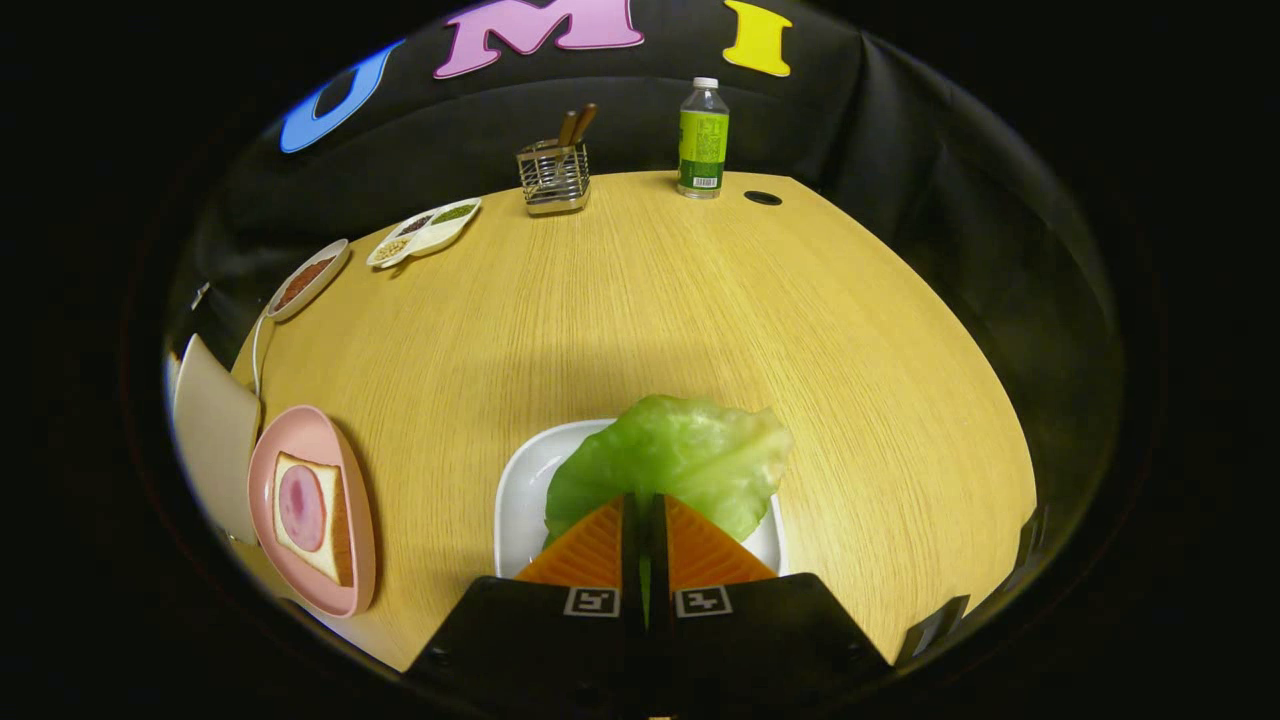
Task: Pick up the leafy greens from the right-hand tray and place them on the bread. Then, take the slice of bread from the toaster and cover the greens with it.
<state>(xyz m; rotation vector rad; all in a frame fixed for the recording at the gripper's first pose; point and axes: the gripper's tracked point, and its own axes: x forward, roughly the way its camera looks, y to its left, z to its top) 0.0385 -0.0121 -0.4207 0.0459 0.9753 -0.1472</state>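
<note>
Gripper (645, 520) nearest: fingers pressed nearly together, only a thin slit between them, pinching the near edge of the lettuce leaf (670, 470). A sliver of green shows in the slit, so the leaf runs down between the pads; how much of it is clamped is hidden by the fingers.

Leaf spreads out just ahead of the fingertips, long axis running left-near to right-far, ragged paler end pointing off to the right and away. Can't tell if it is lifted or still touching the dish.

White tray (520, 500) sits under the leaf and the fingers; its near edge is covered by the gripper body, its right side mostly by the leaf.

Left of the fingers, well apart: pink plate (300, 430) with a bread slice (315, 515) carrying a round pink slice of ham (300, 505). Bread's long axis runs near-to-far. Beside the plate, further left, a pale boxy object (215, 430), cut off, can't identify.

Table (700, 300) beyond is bare wood up to the far edge. Far left: oval dish (307, 279) with something reddish, then a divided dish (425, 231) of seeds, contents too small to tell. Far ahead: wire holder (553, 177) with wooden handles, and a green-labelled bottle (703, 138) upright to the right of it.
</note>
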